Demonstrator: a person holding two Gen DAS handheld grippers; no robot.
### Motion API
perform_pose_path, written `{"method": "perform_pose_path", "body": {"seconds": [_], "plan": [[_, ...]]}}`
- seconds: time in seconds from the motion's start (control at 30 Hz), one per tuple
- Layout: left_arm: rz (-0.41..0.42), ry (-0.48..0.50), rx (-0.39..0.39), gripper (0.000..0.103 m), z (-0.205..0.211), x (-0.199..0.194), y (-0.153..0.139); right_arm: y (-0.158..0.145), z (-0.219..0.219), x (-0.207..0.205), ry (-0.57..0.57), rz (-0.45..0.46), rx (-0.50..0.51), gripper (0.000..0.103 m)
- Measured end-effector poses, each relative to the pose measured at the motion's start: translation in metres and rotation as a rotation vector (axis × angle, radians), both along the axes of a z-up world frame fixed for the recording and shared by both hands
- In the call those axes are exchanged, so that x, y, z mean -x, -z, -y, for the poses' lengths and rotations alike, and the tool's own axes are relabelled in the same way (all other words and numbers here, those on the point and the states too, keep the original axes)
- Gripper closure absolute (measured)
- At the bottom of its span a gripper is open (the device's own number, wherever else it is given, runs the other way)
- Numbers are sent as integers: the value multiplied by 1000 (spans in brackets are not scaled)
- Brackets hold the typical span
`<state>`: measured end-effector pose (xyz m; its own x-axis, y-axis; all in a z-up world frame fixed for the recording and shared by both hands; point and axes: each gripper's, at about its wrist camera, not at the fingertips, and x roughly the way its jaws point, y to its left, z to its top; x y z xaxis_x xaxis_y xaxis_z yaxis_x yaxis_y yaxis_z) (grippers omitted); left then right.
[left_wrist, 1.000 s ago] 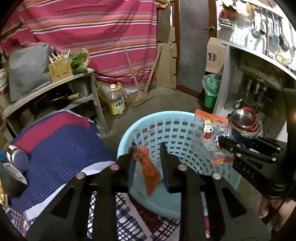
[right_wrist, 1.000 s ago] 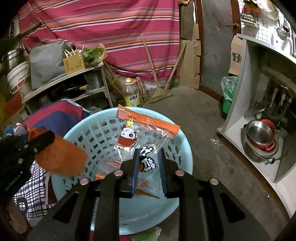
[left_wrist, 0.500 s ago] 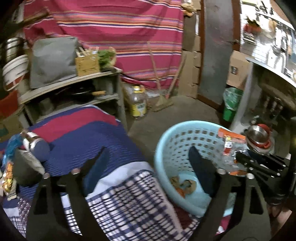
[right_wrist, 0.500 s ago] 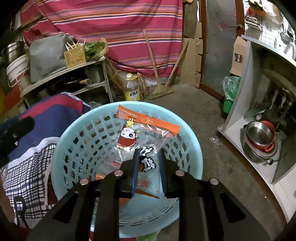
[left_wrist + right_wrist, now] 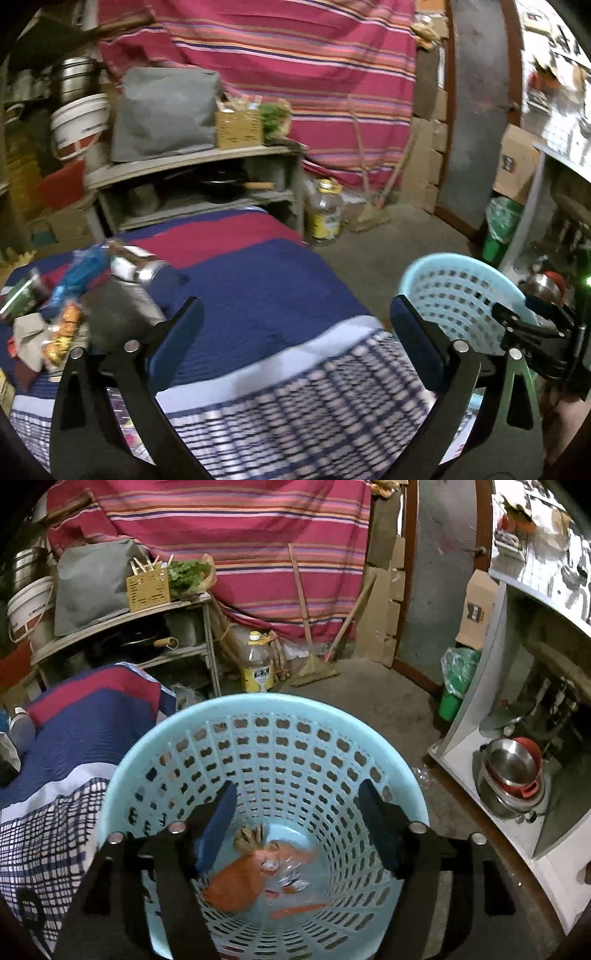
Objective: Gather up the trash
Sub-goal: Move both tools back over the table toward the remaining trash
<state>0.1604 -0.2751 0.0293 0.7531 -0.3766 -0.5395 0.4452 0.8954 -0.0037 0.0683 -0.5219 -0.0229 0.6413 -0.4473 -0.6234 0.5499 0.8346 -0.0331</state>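
A light blue perforated basket stands on the floor beside a cloth-covered bed; it also shows at the right of the left wrist view. In its bottom lie an orange wrapper and a clear snack bag with orange trim. My right gripper is open and empty above the basket's mouth. My left gripper is open and empty over the blue and checked bedcloth. A pile of wrappers and a metal flask lie at the bed's left.
A grey shelf unit with a pan stands behind the bed. An oil bottle, brooms and a striped curtain are at the back. A green bin and a white cabinet with stacked pots are to the right.
Both grippers opened. The orange wrapper dropped from the left gripper and the snack bag from the right into the basket. The left gripper swung left over the bed.
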Motion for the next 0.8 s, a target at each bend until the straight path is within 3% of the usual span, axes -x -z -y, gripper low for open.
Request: {"method": "perform_pose_path", "body": {"seconds": [0.3,0.6,0.8], "plan": [[20,-168,30,6,-90,-14,-18,-31,-64,-5,-101,73,35,25],[89,-220,-35,6,-141,-2,-32,-44,-137,-22,-241,87,30,24],[85,-296,-45,6,-190,-13,-31,-44,-180,-37,-310,81,37,24]]}}
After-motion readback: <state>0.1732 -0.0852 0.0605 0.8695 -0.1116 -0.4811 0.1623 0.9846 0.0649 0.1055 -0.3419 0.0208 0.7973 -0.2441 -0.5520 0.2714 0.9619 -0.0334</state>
